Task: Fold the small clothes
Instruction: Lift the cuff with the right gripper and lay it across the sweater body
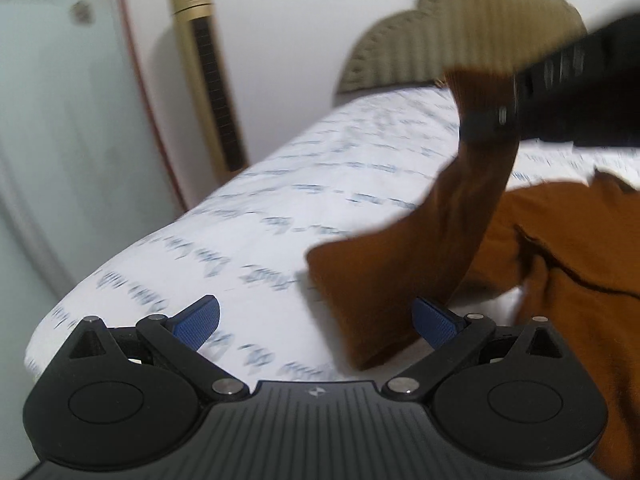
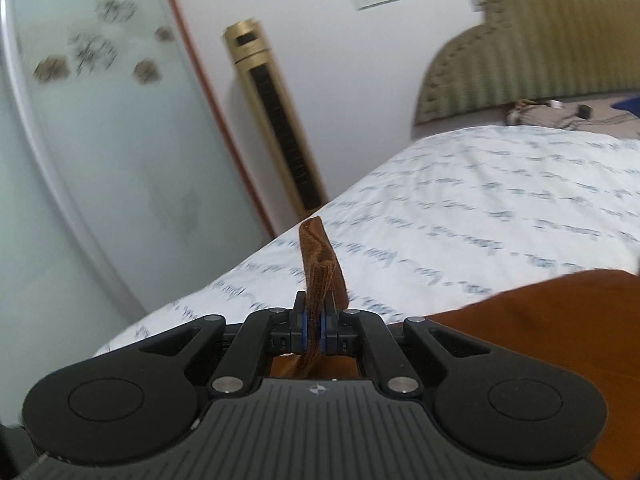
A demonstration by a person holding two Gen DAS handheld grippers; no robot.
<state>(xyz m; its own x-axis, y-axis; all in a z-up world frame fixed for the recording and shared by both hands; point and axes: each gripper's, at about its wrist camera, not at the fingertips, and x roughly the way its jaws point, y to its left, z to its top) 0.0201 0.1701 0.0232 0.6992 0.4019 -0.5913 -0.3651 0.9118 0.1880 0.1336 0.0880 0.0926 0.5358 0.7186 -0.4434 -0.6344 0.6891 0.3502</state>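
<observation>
The right tongs (image 2: 314,326) are clamped on a folded edge of the brown garment (image 2: 540,320), a strip of it standing up between the blue pads (image 2: 325,330). In the left wrist view that cloth hangs lifted from the right tongs (image 1: 486,118) above the bed (image 1: 280,200), the rest lying bunched at the right. The left tongs (image 1: 316,322) are wide apart and hold nothing, near the garment's low corner. A gold tower fan (image 2: 276,120) stands by the far wall, left of the headboard (image 2: 520,48).
</observation>
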